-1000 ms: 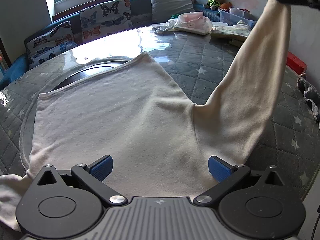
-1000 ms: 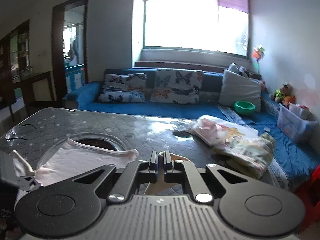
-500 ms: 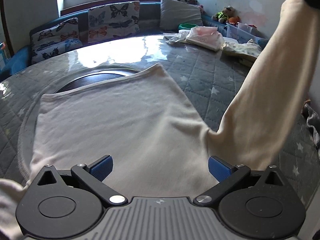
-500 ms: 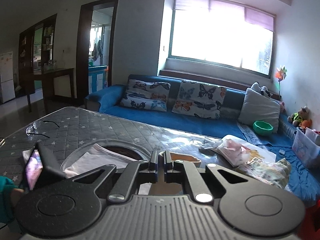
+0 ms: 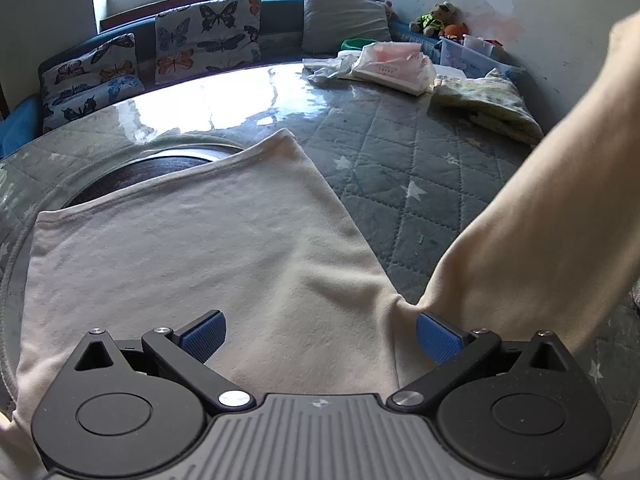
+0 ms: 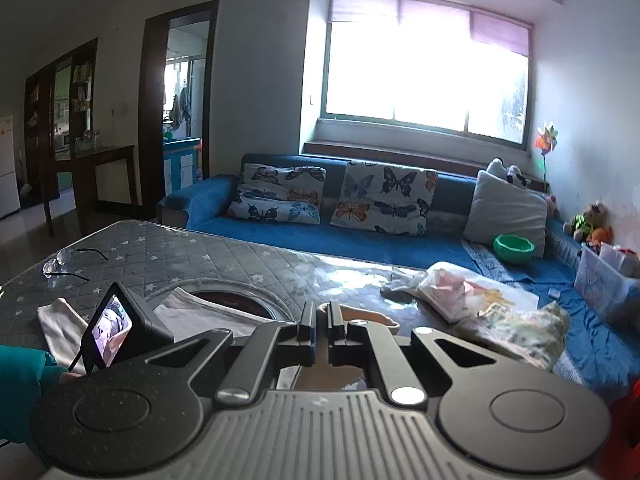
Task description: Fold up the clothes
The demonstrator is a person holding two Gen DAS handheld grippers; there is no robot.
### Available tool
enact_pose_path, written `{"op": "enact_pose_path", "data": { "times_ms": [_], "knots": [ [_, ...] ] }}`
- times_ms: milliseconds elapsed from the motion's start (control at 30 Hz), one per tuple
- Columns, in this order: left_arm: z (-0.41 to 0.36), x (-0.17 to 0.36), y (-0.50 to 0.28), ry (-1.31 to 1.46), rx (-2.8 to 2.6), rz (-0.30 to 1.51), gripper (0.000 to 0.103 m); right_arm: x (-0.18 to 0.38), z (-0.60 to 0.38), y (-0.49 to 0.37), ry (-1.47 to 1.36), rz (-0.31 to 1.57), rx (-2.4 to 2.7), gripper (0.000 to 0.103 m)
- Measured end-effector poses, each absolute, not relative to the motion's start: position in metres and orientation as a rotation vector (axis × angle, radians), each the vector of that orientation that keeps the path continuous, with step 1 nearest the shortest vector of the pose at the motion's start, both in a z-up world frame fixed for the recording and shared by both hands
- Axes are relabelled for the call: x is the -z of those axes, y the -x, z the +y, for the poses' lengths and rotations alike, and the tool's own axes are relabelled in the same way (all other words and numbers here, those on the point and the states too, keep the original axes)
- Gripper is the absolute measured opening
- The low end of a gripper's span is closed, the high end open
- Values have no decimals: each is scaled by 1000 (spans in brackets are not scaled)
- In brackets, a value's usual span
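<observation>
— Changes since last entry?
— Sleeve [image 5: 552, 208] lifted higher and closer to the left camera; the right claw [image 6: 322, 322] now looks across the room from a raised position, where before it sat nearer the surface [image 5: 400, 168].
— Item one, garment?
— Cream long-sleeved top [image 5: 192, 248], soft knit, stitched hem. Body lies flat on the grey quilted, star-printed surface, partly over a dark round inset. One sleeve rises taut up to the right, out of frame; the other lies on the surface, seen from the right wrist.
— Item two, left claw [image 5: 320, 340]?
— Spread wide, blue pads [image 5: 202, 336] apart, hovering over the near edge of the top; contact cannot be told.
— Item three, right claw?
— Pressed together, pinching cream sleeve cloth between its tips.
</observation>
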State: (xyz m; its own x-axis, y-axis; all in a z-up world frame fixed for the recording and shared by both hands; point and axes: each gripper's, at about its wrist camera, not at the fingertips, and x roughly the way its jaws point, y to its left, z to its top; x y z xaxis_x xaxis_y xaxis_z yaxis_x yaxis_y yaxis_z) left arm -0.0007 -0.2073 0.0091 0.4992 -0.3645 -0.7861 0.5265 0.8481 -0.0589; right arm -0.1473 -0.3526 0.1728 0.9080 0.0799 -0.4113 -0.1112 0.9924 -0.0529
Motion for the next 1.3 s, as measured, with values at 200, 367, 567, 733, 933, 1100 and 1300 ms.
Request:
{"op": "enact_pose_path", "data": {
  "times_ms": [200,367,567,733,933,1100,1300],
  "knots": [
    [-215,-3,-6,-194,527,924,103,-166,-365,154,45,420,-90,4],
    [-220,1,-9,-192,514,933,103,-162,-371,162,27,422,-76,4],
    [-225,3,-12,-192,500,935,103,-157,-377,167,1,424,-62,4],
    [-226,2,-11,-184,501,935,103,-154,-376,171,-5,426,-63,4],
    [-210,-10,-2,-175,521,911,103,-157,-372,170,6,426,-69,4],
    [-172,-25,2,-135,489,879,103,-165,-359,168,36,418,-103,4],
    [-105,-41,7,-66,395,830,103,-173,-323,158,87,417,-198,4]
  ]
}}
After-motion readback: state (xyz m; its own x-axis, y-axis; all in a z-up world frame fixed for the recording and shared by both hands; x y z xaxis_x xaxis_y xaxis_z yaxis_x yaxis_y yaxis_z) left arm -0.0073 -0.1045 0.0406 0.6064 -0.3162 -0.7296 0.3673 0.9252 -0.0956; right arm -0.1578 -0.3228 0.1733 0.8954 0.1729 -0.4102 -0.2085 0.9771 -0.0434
